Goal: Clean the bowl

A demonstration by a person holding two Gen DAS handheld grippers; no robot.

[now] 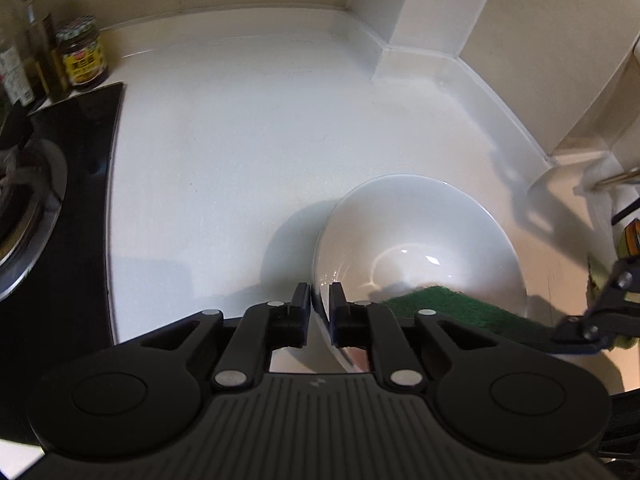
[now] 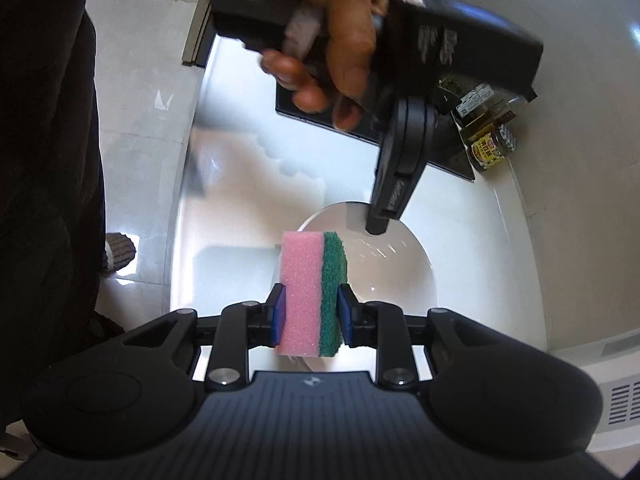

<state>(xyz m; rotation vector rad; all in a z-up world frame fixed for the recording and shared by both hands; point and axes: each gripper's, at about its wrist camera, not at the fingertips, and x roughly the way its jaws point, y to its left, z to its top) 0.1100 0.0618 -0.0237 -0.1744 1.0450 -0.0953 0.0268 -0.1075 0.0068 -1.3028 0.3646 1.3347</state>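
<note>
A white bowl (image 1: 420, 240) sits on the white counter, tilted, its inside wet and shiny. My left gripper (image 1: 320, 304) is shut on the bowl's near rim, one finger inside and one outside. My right gripper (image 2: 312, 312) is shut on a sponge (image 2: 304, 292), pink foam on the left and green scouring pad on the right. The sponge's green side (image 1: 452, 306) lies over the bowl's right rim in the left wrist view. In the right wrist view the bowl (image 2: 396, 268) lies beyond the sponge, with the left gripper (image 2: 378, 228) clamped on its far rim.
A black gas hob (image 1: 60, 184) lies left of the bowl. A sauce jar (image 1: 82, 52) and bottles (image 1: 36, 44) stand at the back left. Walls (image 1: 500, 52) enclose the counter (image 1: 240, 128) at back and right. The person's hand (image 2: 332, 28) holds the left gripper's handle.
</note>
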